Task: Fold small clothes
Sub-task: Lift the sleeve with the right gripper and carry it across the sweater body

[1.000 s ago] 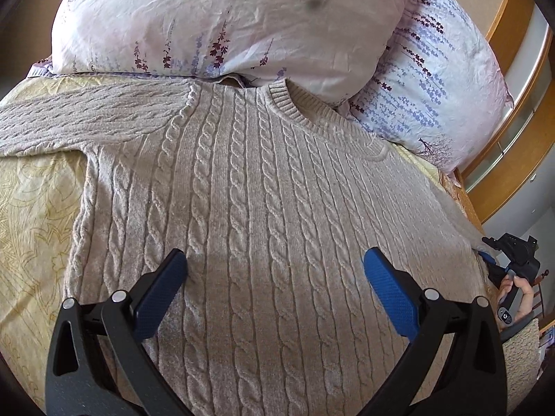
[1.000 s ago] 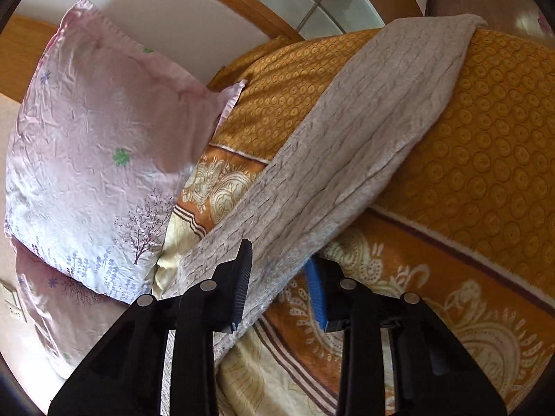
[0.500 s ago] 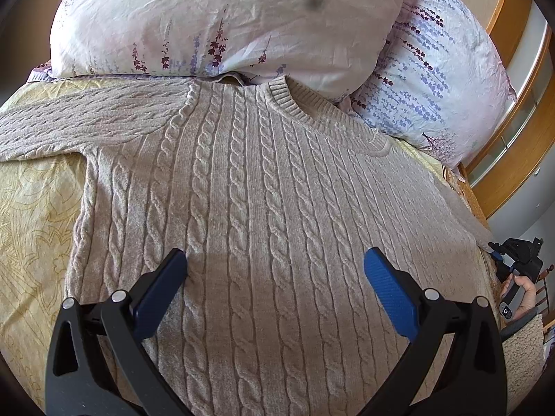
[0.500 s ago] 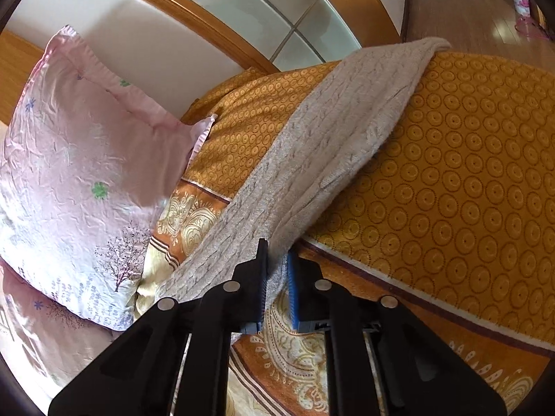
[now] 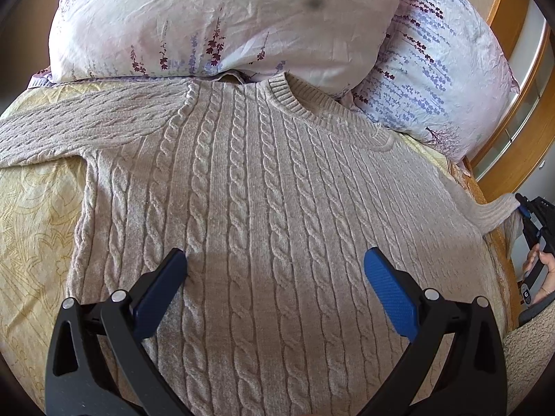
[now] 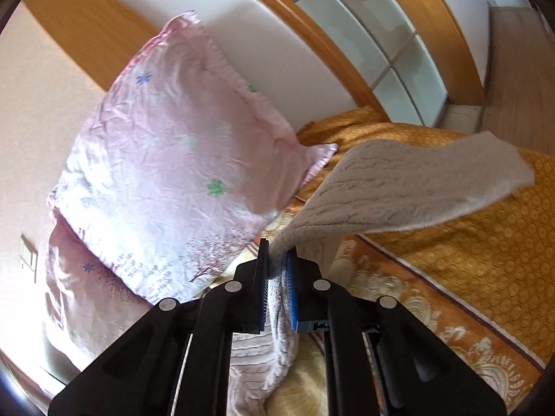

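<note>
Okay, left view first.
sweater: one beige cable-knit sweater (image 5: 263, 187) flat on the bed, collar up at the pillows, body filling mid frame.
left sleeve: spread out toward the left edge over the yellow spread (image 5: 31, 222).
right sleeve: runs off to the right edge (image 5: 492, 213), its end lifted off the bed and pinched there.
left gripper: (image 5: 275, 267) jaws wide apart above the sweater's lower body, nothing between them; whether the tips touch the knit can't be told.
right gripper: small at the far right (image 5: 529, 209), black with a blue pad, a hand (image 5: 546, 267) on its handle.
pillows: two, white floral one (image 5: 222, 17) behind the collar, second with purple print (image 5: 440, 79) to its right, partly behind the first.
headboard: wood frame (image 5: 513, 145) at right, behind the pillows.

Right view next.
right gripper: (image 6: 275, 270) jaws closed tight on the sleeve (image 6: 409, 187), knit squeezed between the pads.
sleeve: one, cuff end hanging in the air ahead of the jaws, blurred; the rest drops below the jaws toward the bed.
pillows: two pink floral, upper one (image 6: 180, 152) on top of the lower (image 6: 86, 294), left of the sleeve.
blanket: orange, circle pattern (image 6: 468, 242), under and right of the sleeve.
headboard: wood with white panel (image 6: 277, 45) behind.
</note>
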`<action>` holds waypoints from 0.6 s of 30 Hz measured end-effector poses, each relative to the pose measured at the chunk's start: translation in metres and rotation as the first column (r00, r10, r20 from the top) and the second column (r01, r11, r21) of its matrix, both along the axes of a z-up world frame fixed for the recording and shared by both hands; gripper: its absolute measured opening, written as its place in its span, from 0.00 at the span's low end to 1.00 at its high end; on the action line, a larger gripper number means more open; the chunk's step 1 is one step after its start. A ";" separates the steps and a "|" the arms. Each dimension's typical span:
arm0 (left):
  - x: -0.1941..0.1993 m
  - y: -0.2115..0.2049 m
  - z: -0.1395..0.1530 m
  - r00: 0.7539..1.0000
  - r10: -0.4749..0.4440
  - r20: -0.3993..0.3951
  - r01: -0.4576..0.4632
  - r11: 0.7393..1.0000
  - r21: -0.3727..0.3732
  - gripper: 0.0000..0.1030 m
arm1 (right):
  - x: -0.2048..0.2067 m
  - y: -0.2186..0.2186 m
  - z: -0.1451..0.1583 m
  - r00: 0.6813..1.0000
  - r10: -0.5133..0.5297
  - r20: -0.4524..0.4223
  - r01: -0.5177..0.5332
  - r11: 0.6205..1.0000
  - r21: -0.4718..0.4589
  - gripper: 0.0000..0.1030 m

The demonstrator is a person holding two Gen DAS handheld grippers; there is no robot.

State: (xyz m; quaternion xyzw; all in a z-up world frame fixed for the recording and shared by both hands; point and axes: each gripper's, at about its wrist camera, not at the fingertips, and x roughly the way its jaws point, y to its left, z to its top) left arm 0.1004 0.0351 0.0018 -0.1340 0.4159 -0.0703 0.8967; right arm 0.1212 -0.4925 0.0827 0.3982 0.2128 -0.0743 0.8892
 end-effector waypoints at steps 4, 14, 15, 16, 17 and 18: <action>0.000 0.000 0.000 1.000 0.000 0.000 0.000 1.000 -0.001 0.98 | 0.017 0.042 0.012 0.988 0.152 0.040 -0.151 0.988 -0.032 0.09; -0.001 0.002 0.001 1.000 0.001 0.003 -0.001 1.000 -0.011 0.98 | 0.064 0.176 -0.032 0.850 0.501 -0.165 -0.512 0.859 -0.029 0.09; -0.001 0.002 0.001 1.000 0.001 0.003 -0.001 1.000 -0.013 0.98 | 0.068 0.187 -0.042 0.829 0.520 -0.205 -0.536 0.844 -0.030 0.09; -0.001 0.002 0.002 1.000 0.002 0.003 -0.002 1.000 -0.015 0.98 | 0.068 0.196 -0.051 0.810 0.535 -0.241 -0.557 0.830 -0.028 0.09; -0.002 0.002 0.002 1.000 0.003 0.004 -0.003 1.000 -0.017 0.98 | 0.065 0.205 -0.056 0.794 0.545 -0.269 -0.572 0.820 -0.027 0.10; -0.002 0.003 0.002 1.000 0.003 0.004 -0.003 1.000 -0.019 0.98 | 0.065 0.210 -0.059 0.779 0.555 -0.292 -0.585 0.811 -0.020 0.12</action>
